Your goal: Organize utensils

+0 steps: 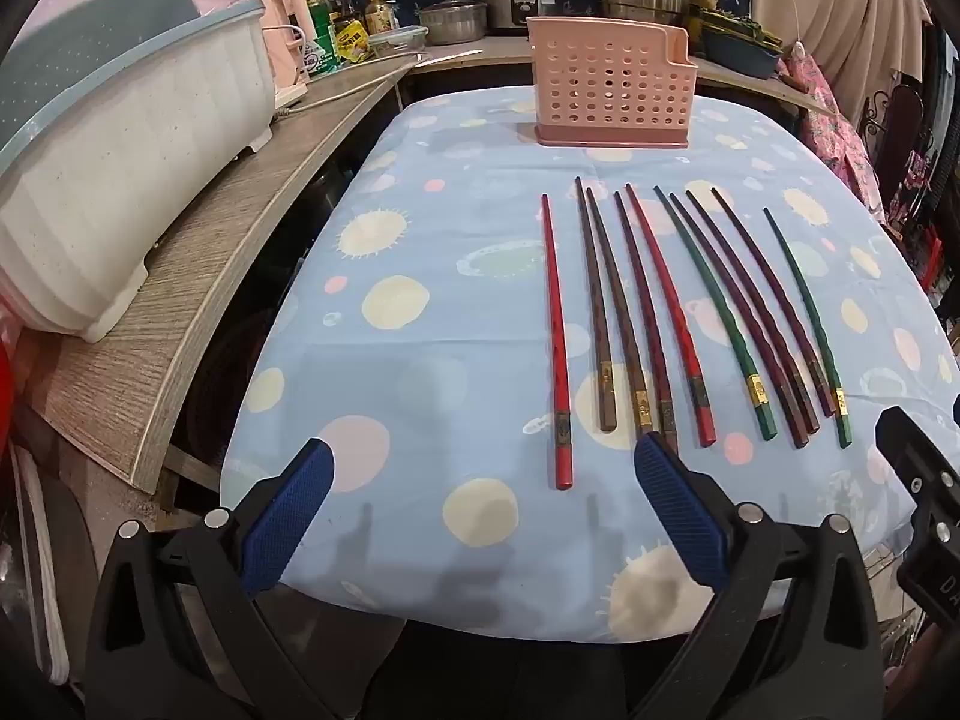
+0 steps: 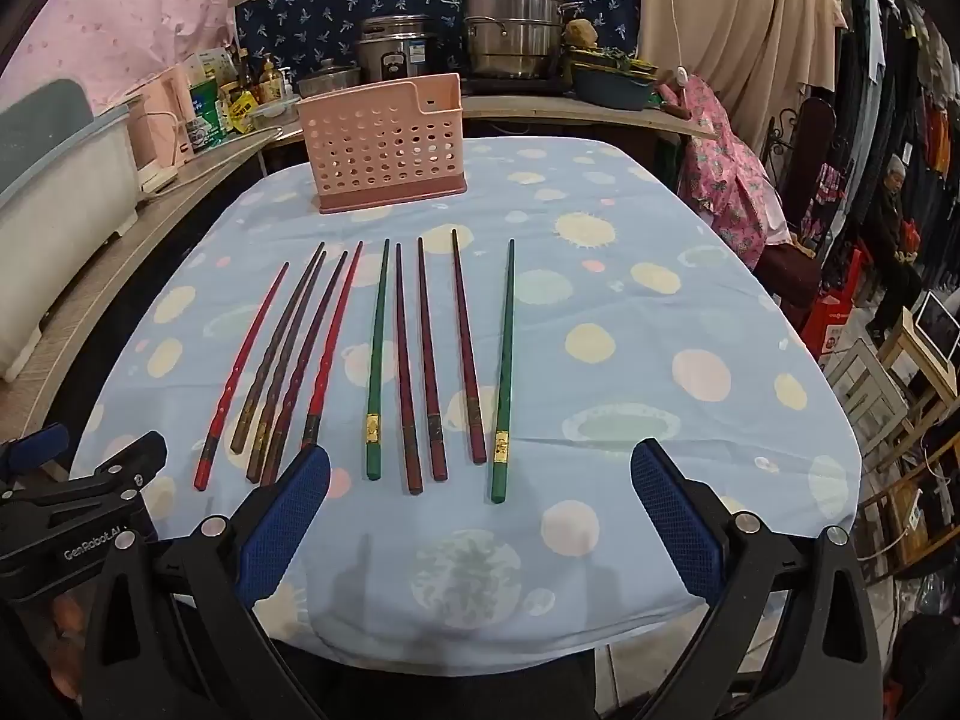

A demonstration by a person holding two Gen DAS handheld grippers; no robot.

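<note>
- We judge the task barely begun: all ten chopsticks [image 2: 384, 360] lie loose on the worktop [image 2: 660, 312], spread in a rough fan with their thick ends toward us.
- The pink perforated holder [image 2: 384, 144] stands upright at the far end of the worktop, well apart from the chopsticks. We see nothing rising above its rim; the inside is hidden from us.
- The colours are mixed: in the left wrist view a bright red chopstick [image 1: 555, 336] lies at the left end of the row, and a green chopstick [image 2: 504, 372] lies at the right end in the right wrist view. So what remains, as we read it, is everything: pairing or gathering them and getting them into the holder.
- Our left gripper [image 1: 480, 516] hovers at the near edge, tilted down toward the table, its jaws spread wide with nothing between them.
- Our right gripper [image 2: 480, 516] hangs just beside it in a similar downward tilt, jaws equally released and empty, with the row's near ends just ahead.
</note>
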